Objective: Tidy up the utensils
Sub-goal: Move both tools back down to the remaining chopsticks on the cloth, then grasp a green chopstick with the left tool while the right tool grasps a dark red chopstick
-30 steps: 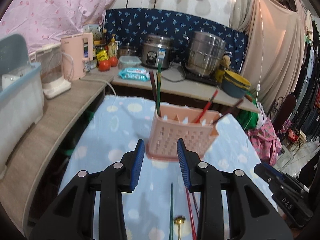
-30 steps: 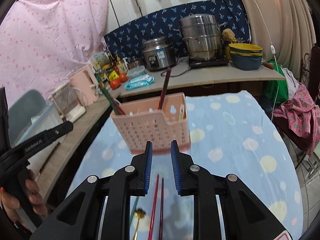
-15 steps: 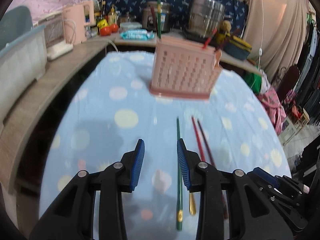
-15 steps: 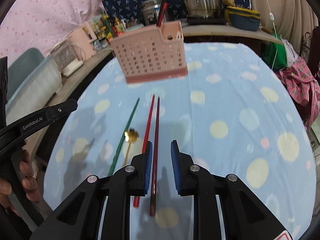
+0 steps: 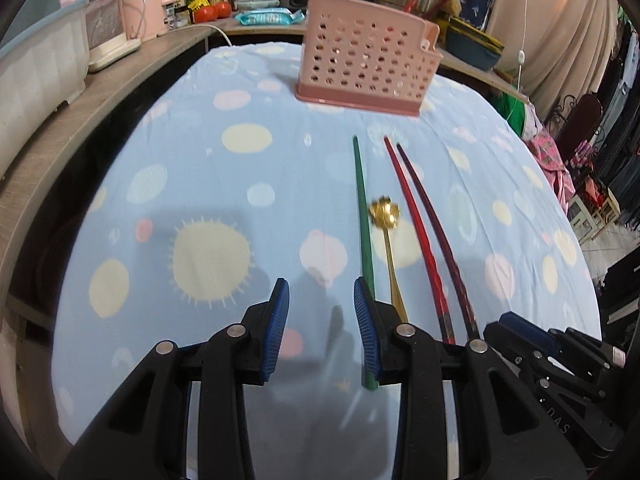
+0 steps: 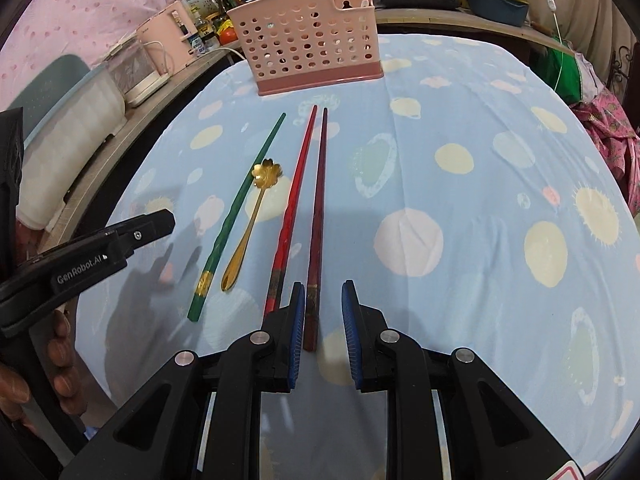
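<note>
Left gripper [image 5: 321,295] is hanging with jaws apart beside the green chopstick [image 5: 363,216]; right gripper [image 6: 322,300], jaws apart, is straddling the dark chopstick [image 6: 318,216]. Next, probably: closing, then carrying it to the pink basket [image 6: 308,36], upper centre.

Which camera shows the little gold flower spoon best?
The right wrist view. There the gold flower spoon lies whole on the blue cloth, from petal bowl to handle tip, between the green chopstick and the red one. In the left wrist view the bowl looks blurry and the left gripper hides the handle's end.
</note>
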A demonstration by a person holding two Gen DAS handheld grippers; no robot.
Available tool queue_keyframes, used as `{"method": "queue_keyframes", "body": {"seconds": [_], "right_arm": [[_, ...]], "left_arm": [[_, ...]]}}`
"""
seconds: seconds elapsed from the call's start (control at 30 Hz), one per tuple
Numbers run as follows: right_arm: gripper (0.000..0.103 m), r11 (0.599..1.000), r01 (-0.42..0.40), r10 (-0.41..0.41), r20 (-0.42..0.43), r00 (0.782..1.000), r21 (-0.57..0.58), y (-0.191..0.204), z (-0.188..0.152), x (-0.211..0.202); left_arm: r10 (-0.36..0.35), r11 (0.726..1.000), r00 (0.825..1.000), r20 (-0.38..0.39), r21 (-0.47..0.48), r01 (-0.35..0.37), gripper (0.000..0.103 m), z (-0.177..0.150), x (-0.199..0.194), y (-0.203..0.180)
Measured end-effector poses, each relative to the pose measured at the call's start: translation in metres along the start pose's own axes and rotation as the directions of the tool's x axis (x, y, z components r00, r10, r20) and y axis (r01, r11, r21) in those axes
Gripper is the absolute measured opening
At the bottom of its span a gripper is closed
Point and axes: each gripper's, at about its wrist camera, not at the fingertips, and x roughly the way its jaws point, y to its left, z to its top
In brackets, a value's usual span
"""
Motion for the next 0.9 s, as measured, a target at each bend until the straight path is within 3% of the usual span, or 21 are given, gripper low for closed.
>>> {"method": "queue_keyframes", "body": {"seconds": [0.3,0.43,0.9], "right_arm": [[0.020,1.000,-0.007,0.006,-0.021,1.000,-0.016,0.006,-0.005,0.005],[0.020,1.000,-0.004,0.003,-0.030,1.000,-0.016,0.006,-0.007,0.008],[0.016,1.000,0.004,-0.005,-0.041,0.999,-0.023,0.005,-0.009,0.015]], "left_arm": [[-0.024,0.999,0.998,-0.051,0.029,0.025,0.032,-0.021,0.004,-0.009],[-0.033,0.998,0.997,-0.065,0.044,0.036,0.041,-0.029,0.006,-0.015],[-0.024,0.998,0.996,-0.083,0.062,0.030,0.038,-0.030,0.016,-0.020]]}}
